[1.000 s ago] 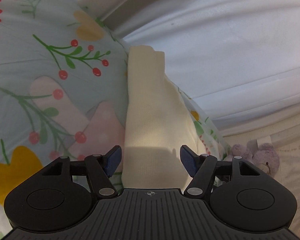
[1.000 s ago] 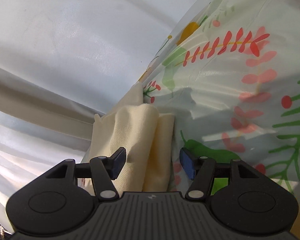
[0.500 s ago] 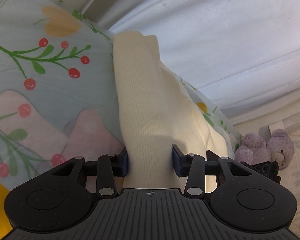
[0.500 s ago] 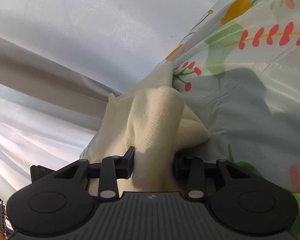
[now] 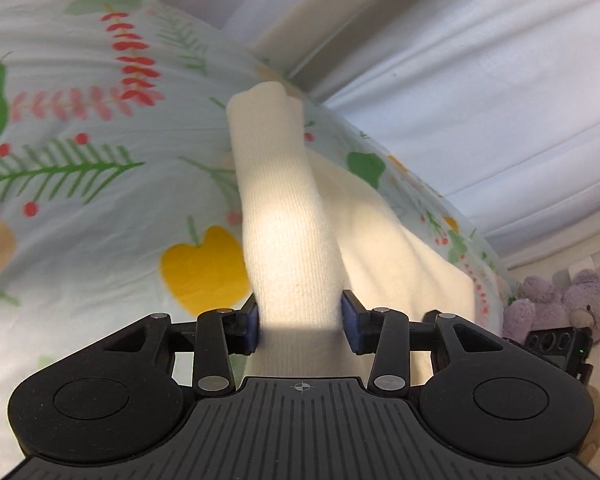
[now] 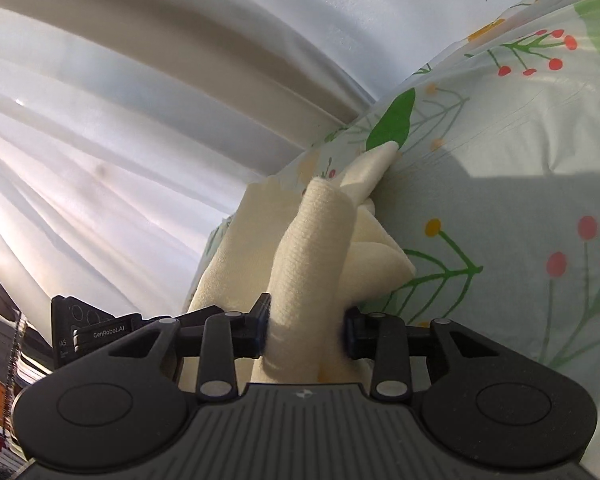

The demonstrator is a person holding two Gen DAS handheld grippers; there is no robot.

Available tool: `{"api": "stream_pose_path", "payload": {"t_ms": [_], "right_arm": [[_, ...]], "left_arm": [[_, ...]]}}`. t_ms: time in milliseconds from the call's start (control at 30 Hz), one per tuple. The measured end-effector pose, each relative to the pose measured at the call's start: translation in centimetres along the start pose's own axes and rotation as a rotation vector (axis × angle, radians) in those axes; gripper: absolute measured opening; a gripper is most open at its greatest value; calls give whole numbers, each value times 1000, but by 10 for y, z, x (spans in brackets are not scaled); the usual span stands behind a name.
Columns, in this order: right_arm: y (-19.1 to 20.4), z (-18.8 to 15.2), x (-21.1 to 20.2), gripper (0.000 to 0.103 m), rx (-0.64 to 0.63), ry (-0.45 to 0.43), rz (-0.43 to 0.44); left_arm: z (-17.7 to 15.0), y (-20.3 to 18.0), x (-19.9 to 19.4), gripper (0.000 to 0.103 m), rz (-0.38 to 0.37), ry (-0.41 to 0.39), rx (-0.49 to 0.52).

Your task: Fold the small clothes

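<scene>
A cream ribbed knit garment [image 5: 284, 220] lies on the floral bedspread [image 5: 80, 184], with one long fold raised off it. My left gripper [image 5: 300, 320] has that fold between its blue pads, which press on it while the jaws are opening slightly. In the right wrist view the same garment [image 6: 312, 248] rises as a bunched fold. My right gripper [image 6: 306, 328] pinches it between its pads, and its jaws are opening slightly too. The rest of the cloth drapes down toward the bed's edge.
White curtains [image 5: 480, 100] hang just beyond the bed's edge. A purple plush toy [image 5: 560, 300] sits on the floor at the right. The other gripper's body [image 6: 92, 336] shows at the lower left of the right wrist view, above a stack of books [image 6: 4, 400].
Both grippers went from open, straddling the garment, to closed on its folds. They then moved across the bedspread, lifting the cloth with them.
</scene>
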State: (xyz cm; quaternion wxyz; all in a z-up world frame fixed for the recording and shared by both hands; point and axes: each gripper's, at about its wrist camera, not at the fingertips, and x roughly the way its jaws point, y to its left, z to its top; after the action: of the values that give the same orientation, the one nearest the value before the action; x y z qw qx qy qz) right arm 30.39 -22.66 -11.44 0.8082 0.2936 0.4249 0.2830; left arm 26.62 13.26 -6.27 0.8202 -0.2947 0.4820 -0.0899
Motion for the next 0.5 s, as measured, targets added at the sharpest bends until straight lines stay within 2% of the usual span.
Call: {"api": "stream_pose_path", "payload": {"t_ms": [67, 133, 200, 300, 333, 433, 500], "right_arm": [[12, -5, -11, 51, -81, -84, -175], [31, -7, -27, 54, -185, -204, -322], [55, -5, -28, 54, -285, -255, -336], [99, 5, 2, 53, -440, -181, -282], [115, 6, 24, 48, -525, -136, -283], [136, 8, 85, 38, -707, -32, -350], [129, 5, 113, 32, -791, 19, -445]], "left_arm": [[-6, 14, -12, 45, 49, -31, -37], [-7, 21, -30, 43, 70, -108, -55], [-4, 13, -38, 44, 118, -189, -23], [7, 0, -36, 50, 198, -262, 22], [10, -5, -31, 50, 220, -281, 21], [18, -21, -14, 51, 292, -321, 13], [23, -24, 0, 51, 324, -317, 12]]}}
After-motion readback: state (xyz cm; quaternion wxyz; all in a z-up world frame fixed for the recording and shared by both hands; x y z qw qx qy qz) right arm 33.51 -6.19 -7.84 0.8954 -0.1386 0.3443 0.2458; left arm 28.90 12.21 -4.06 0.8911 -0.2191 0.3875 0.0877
